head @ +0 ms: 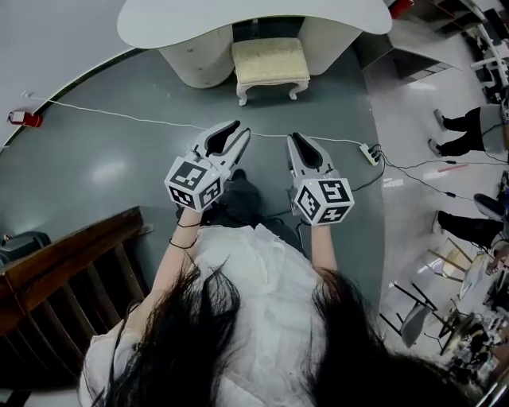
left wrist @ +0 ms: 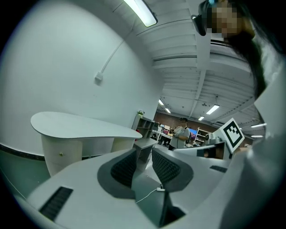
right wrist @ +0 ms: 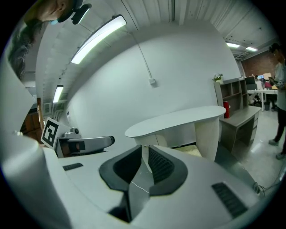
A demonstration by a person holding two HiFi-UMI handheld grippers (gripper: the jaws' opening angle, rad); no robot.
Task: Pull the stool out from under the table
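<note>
The stool (head: 270, 63) is not yet pulled from under the table (head: 159, 24); the left gripper (head: 237, 129) and right gripper (head: 296, 141) are held closed, empty

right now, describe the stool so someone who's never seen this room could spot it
Find the big white curved table at the top of the head view. Tucked partly under its middle, between the two pale pedestals, sits the stool: the only cushioned piece there, with a cream seat and short white curved legs.
</note>
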